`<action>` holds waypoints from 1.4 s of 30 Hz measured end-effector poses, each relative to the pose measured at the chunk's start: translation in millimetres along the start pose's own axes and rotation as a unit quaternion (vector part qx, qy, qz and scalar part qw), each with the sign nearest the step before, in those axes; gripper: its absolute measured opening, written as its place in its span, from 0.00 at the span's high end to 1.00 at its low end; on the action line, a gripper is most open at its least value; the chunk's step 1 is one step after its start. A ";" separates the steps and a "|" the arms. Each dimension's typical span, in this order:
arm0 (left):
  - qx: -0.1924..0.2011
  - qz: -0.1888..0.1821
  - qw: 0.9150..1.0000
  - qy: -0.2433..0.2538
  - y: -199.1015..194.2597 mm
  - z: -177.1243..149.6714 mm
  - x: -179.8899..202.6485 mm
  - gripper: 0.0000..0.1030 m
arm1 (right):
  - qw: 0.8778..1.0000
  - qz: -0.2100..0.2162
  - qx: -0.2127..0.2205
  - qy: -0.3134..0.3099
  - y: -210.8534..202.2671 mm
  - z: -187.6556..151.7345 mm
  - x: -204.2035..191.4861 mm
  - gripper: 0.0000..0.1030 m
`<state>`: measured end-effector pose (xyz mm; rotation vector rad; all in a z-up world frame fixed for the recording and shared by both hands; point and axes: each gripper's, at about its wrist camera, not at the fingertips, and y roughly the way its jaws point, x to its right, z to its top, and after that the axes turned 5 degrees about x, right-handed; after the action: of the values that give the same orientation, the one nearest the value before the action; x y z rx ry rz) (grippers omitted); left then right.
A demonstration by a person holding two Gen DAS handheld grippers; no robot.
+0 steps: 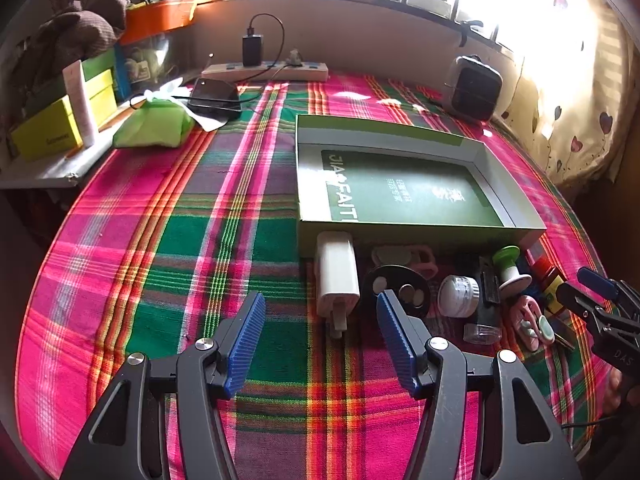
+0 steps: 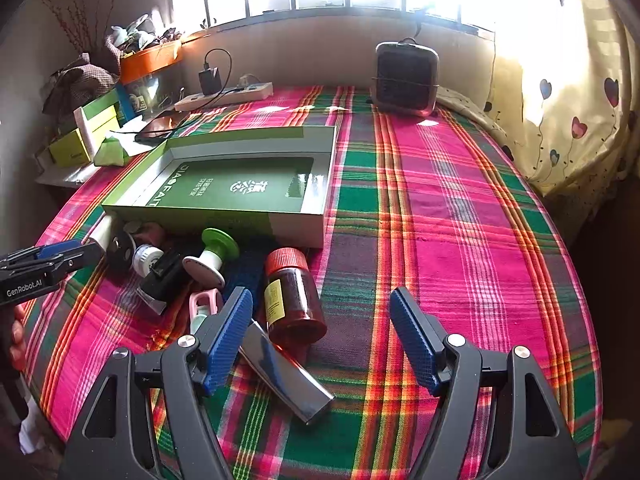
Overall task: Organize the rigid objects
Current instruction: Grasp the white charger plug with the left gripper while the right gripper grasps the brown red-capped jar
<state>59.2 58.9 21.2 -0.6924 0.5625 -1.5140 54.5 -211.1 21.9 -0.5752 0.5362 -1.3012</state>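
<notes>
Both claws, the left claw [image 1: 320,334] and the right claw [image 2: 320,338], hang released. The small objects lie below the empty green box [image 1: 420,232] at frame centre; probably the white charger [image 1: 337,276] needs grasping first.

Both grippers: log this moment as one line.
left gripper: open, empty, near white charger | right gripper: open, empty, by red-capped jar | green box: empty

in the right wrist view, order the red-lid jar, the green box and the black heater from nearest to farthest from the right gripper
1. Red-lid jar: lying just ahead of the right gripper, left of centre.
2. Green box: open, beyond the jar, to the left.
3. Black heater: at the far edge, by the window.
</notes>
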 end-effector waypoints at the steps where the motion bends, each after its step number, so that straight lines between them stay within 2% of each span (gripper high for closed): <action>1: -0.002 0.002 1.000 0.000 2.4 0.9 -1.0 0.44 | 1.000 0.001 -0.003 -0.001 1.7 0.1 0.0 0.30; 10: -0.006 0.000 1.000 -0.003 16.4 10.4 -5.9 0.44 | 0.999 0.013 -0.025 -0.016 16.3 6.5 -1.0 0.33; 22: -0.011 0.001 1.000 0.000 28.8 11.5 -7.0 0.51 | 0.998 0.020 -0.050 -0.014 33.9 5.9 -2.0 0.59; 27: -0.010 0.005 1.000 0.002 30.7 13.6 -7.7 0.61 | 0.999 0.019 -0.048 -0.013 34.2 6.5 -1.6 0.68; 32: -0.009 0.006 1.000 0.001 30.8 14.0 -8.3 0.68 | 0.999 0.021 -0.046 -0.009 33.5 5.9 -0.7 0.68; 36: -0.009 0.007 1.000 0.003 29.5 14.0 -8.9 0.79 | 0.999 0.019 -0.045 -0.009 33.1 5.5 -0.7 0.68; 42: -0.002 0.012 1.000 0.003 23.6 15.7 -11.5 0.81 | 0.999 0.014 -0.039 -0.005 29.0 6.2 0.4 0.68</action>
<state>86.9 69.9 14.2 -0.6819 0.5760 -1.4939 79.8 -206.1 7.3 -0.6358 0.5864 -1.2538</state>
